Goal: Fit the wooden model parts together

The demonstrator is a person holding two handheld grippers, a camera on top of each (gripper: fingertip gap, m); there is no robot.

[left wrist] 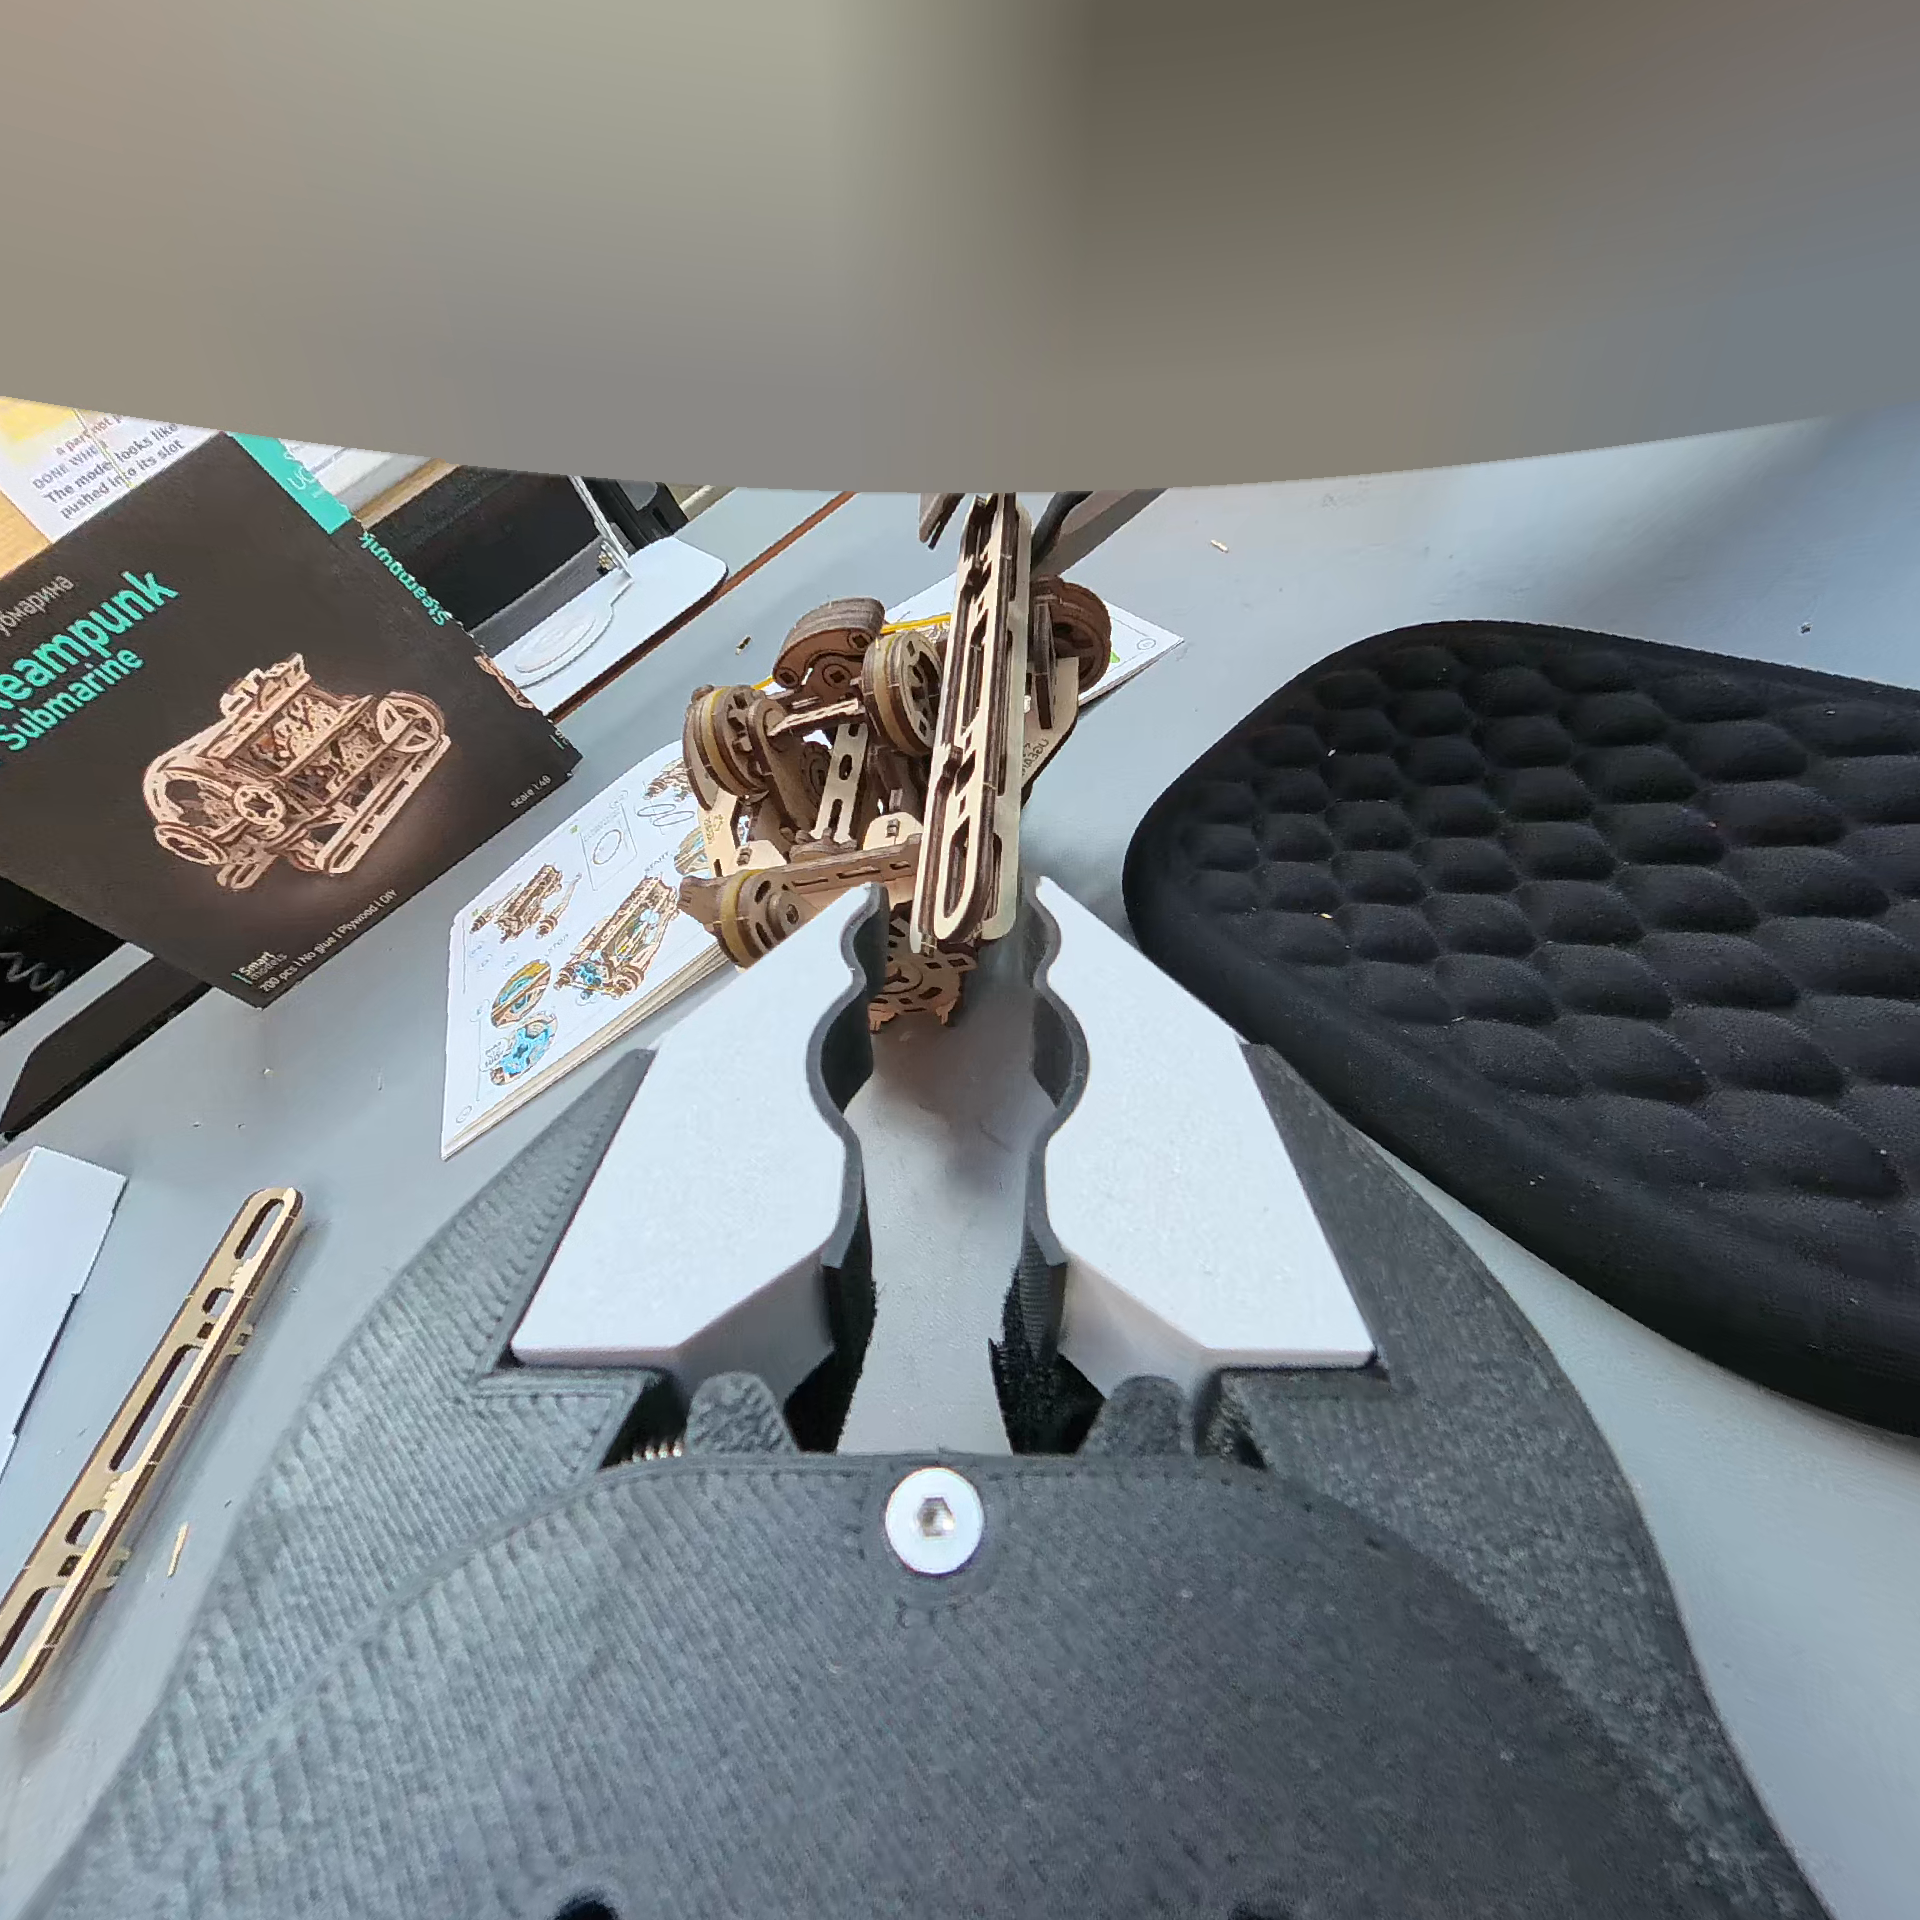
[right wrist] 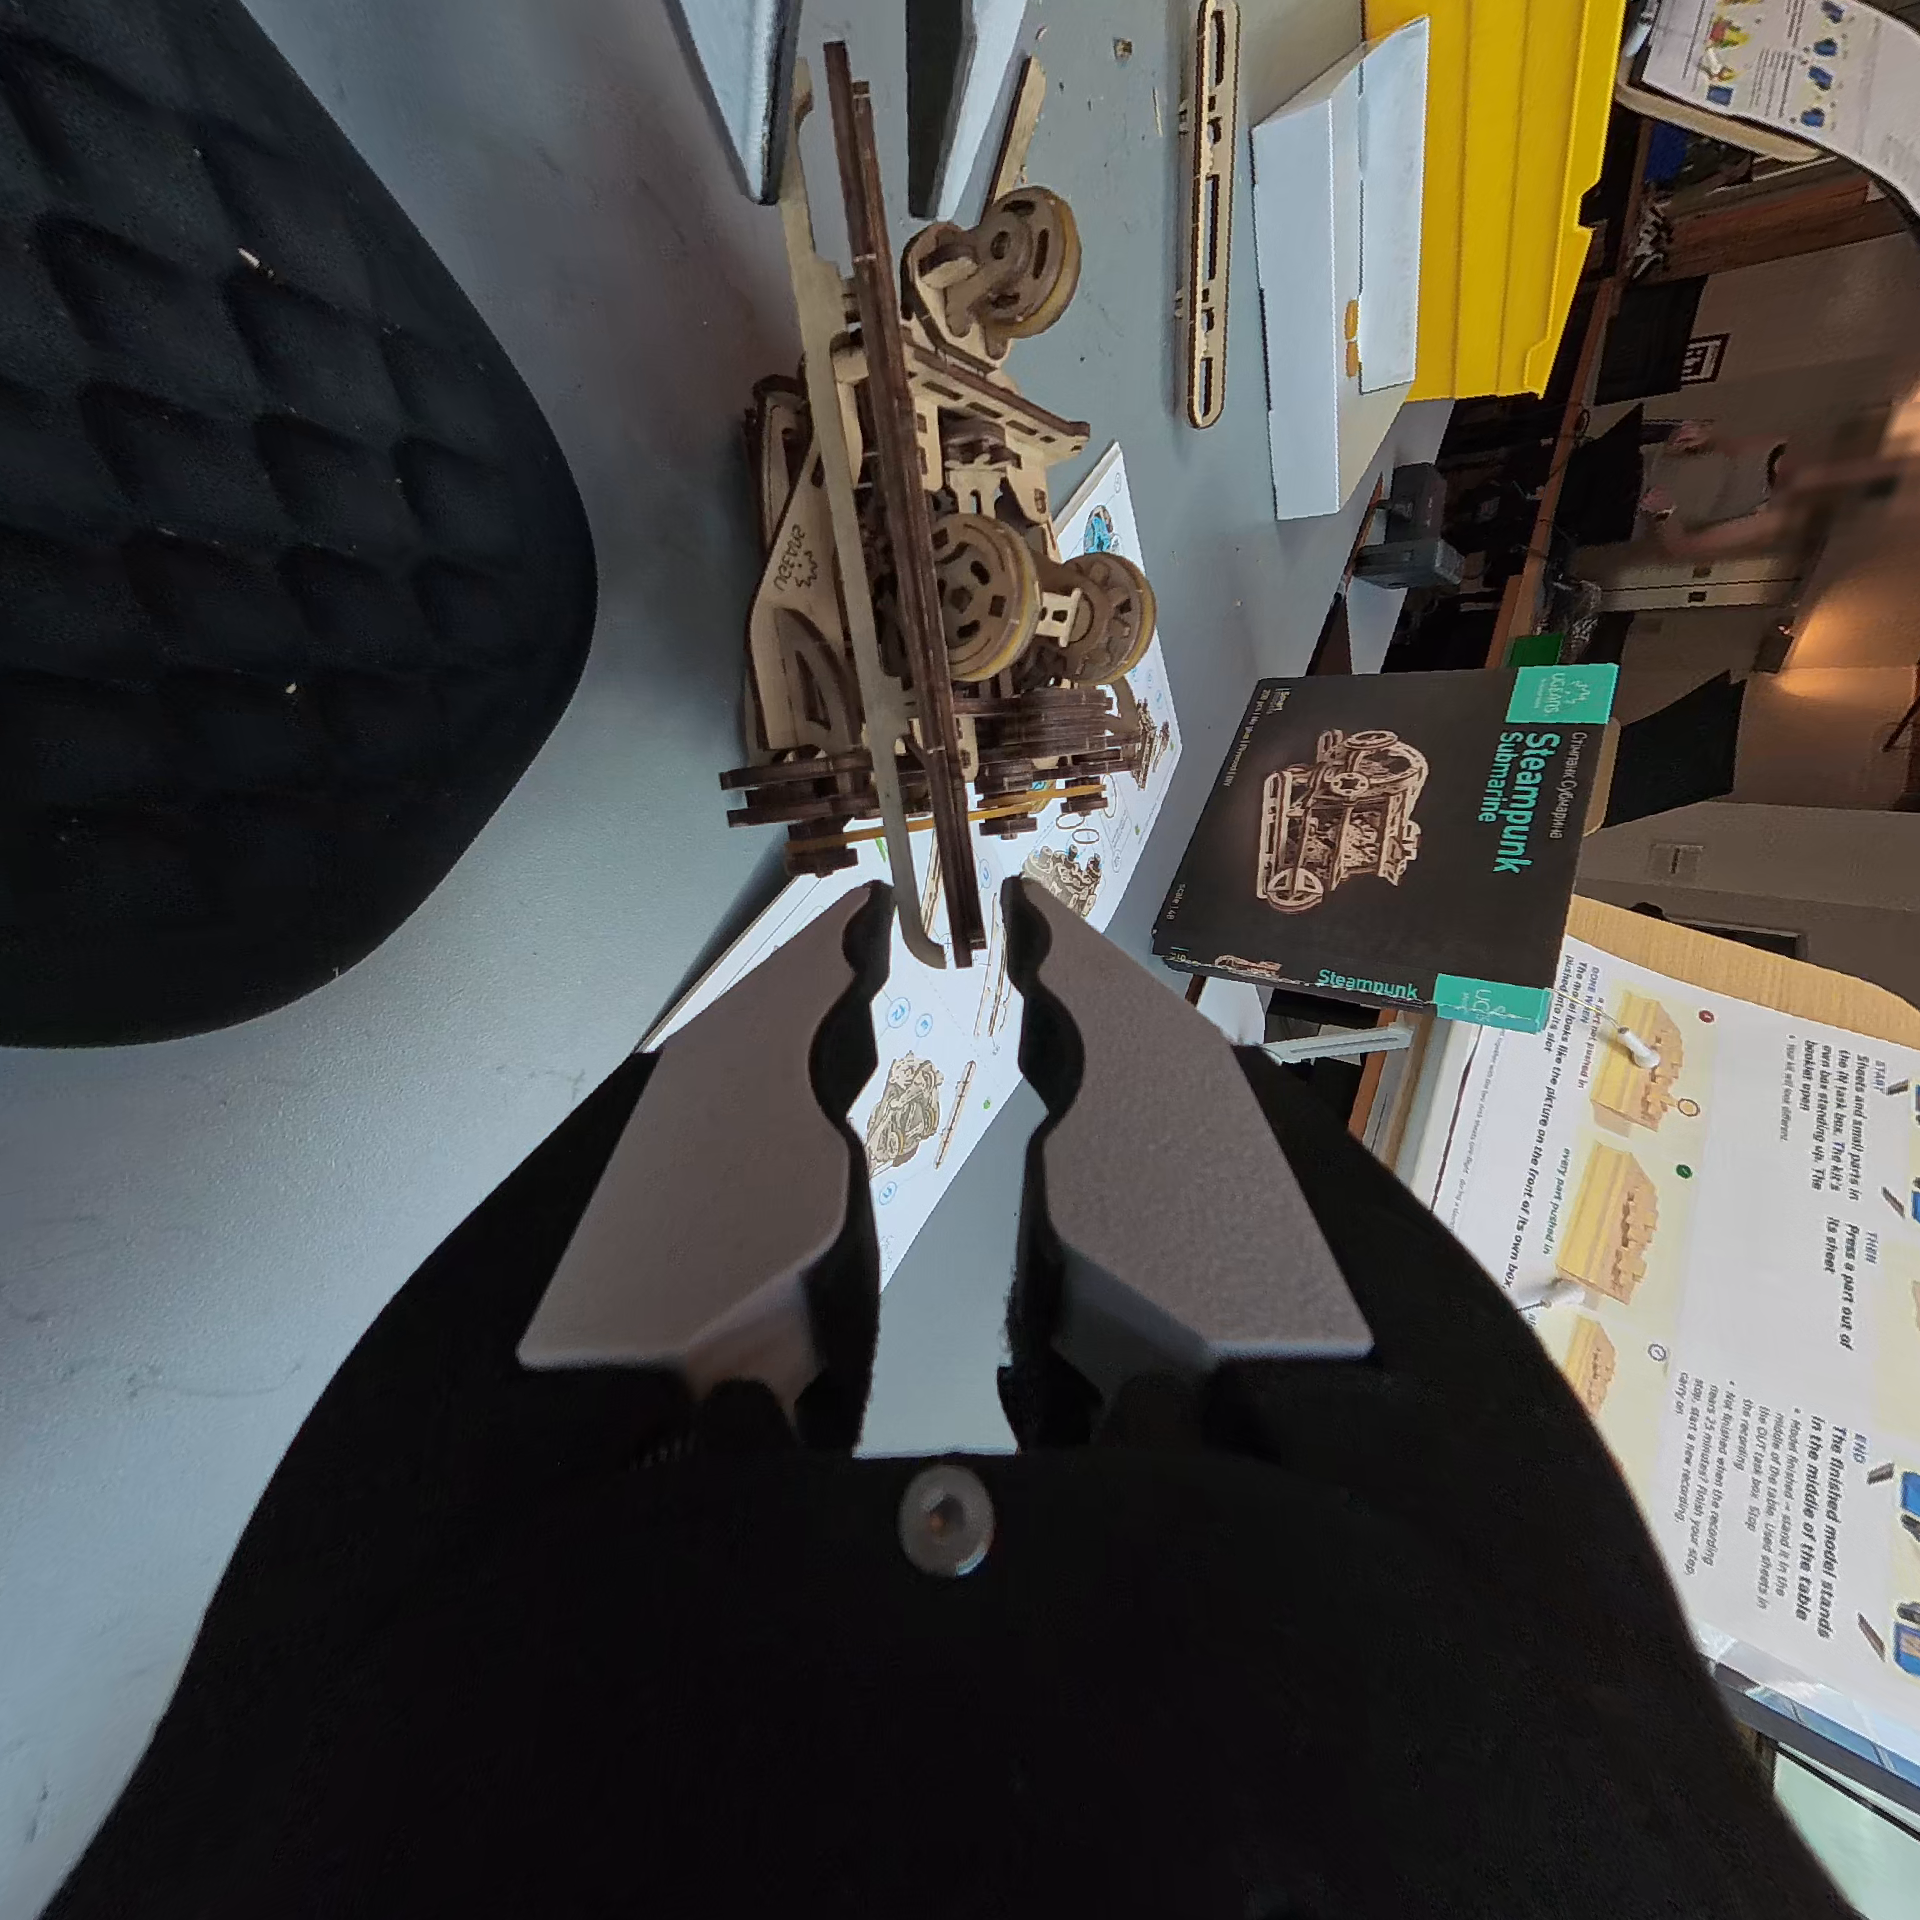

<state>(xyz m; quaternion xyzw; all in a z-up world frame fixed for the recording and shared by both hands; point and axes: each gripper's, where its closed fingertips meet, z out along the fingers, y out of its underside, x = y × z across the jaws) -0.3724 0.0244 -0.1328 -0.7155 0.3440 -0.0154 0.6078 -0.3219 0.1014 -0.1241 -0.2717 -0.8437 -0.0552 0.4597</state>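
The half-built wooden model (left wrist: 810, 748) with wheels and gears hangs tilted over the open booklet (left wrist: 561, 987). My left gripper (left wrist: 956, 904) is shut on the model's lower frame. A long slotted wooden rail (left wrist: 971, 748) stands upright against the model's side. My right gripper (right wrist: 948, 894) is shut on the near end of that rail (right wrist: 904, 520), which I see edge-on beside the model (right wrist: 977, 592). The right gripper (left wrist: 997, 520) shows at the rail's top in the left wrist view. The left gripper (right wrist: 842, 104) shows at the far end in the right wrist view.
A loose slotted wooden strip (left wrist: 135, 1423) lies on the grey table; it also shows in the right wrist view (right wrist: 1205, 208). The black kit box (left wrist: 239, 727) stands behind the booklet. A black padded cushion (left wrist: 1558, 987) lies to the right. Yellow bins (right wrist: 1496, 187) and a printed sheet (right wrist: 1714, 1299) sit beyond. Some 10 cm of space lies between my two pairs of fingers.
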